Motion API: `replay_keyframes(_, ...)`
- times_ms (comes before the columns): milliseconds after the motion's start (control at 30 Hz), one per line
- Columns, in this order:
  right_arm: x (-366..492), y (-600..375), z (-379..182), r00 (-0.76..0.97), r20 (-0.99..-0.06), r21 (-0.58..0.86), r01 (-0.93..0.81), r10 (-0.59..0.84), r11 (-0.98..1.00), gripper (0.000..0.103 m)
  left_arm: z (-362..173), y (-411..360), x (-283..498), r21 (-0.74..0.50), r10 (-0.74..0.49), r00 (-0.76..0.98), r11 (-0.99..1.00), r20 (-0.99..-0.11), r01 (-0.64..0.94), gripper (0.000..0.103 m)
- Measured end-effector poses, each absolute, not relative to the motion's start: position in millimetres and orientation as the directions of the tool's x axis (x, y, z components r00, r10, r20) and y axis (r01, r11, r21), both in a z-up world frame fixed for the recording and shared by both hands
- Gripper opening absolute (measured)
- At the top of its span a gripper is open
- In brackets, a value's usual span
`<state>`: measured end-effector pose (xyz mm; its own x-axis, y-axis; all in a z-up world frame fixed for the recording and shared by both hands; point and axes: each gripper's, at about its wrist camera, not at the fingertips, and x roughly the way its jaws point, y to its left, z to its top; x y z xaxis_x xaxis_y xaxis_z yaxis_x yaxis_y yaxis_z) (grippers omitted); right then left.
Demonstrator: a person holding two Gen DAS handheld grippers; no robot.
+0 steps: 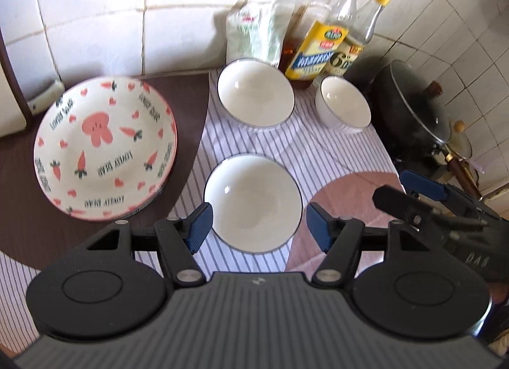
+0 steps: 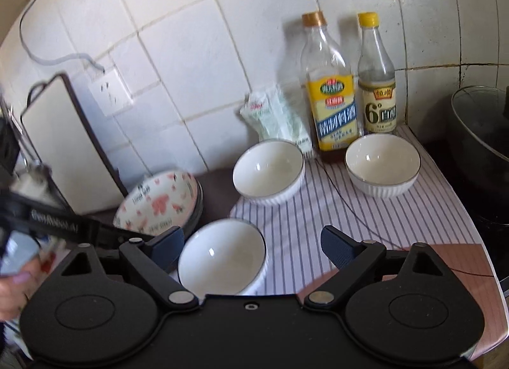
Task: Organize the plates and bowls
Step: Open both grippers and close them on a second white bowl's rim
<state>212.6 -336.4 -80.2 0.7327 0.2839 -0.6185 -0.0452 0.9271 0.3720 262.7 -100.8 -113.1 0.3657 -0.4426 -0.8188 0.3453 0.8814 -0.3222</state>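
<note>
Both grippers, left (image 1: 257, 225) and right (image 2: 252, 246), hang open and empty above the nearest white ceramic bowl (image 1: 253, 203). Two more white bowls (image 1: 255, 94) (image 1: 343, 102) sit apart behind it, unstacked; the pink carrot-patterned plates (image 1: 105, 146) already look stacked on the left.

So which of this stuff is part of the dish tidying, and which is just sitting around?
For the job:
- stack of patterned plates
- near white bowl
- back left white bowl
- back right white bowl

Just lying about:
- two bottles
- white packet
- lidded black pan
- cutting board
</note>
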Motion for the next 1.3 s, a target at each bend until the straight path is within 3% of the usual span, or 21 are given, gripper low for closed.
replay_keyframes(233, 241, -339, -78, 0.734, -0.620, 0.399, -0.010, 0.277, 0.917, 0.093, -116, -100, 287, -0.338, -0.460, 0.382, 0.876, -0.802, 0.345, 0.064)
replay_keyframes(367, 259, -341, -84, 0.738, -0.612, 0.414, -0.007, 0.284, 0.910, 0.086, -126, -103, 304, -0.342, -0.460, 0.402, 0.879, -0.792, 0.333, 0.064)
replay_keyframes(500, 281, -346, -91, 0.730, -0.617, 0.432, 0.001, 0.294, 0.902, 0.073, -134, -108, 322, -0.340, -0.465, 0.434, 0.878, -0.772, 0.335, 0.064)
replay_keyframes(667, 307, -356, -103, 0.722, -0.624, 0.437, 0.005, 0.299, 0.899, 0.073, -147, -115, 348, -0.376, -0.499, 0.450, 0.863, -0.740, 0.338, 0.064)
replay_keyframes(967, 334, -365, -124, 0.735, -0.633, 0.349, -0.009, 0.243, 0.937, 0.067, -159, -128, 378, -0.271, -0.442, 0.462, 0.880, -0.769, 0.390, 0.064)
replay_keyframes(1300, 372, -370, -151, 0.683, -0.656, 0.395, -0.053, 0.322, 0.917, 0.051, -191, -151, 411, -0.311, -0.410, 0.419, 0.906, -0.810, 0.287, 0.062)
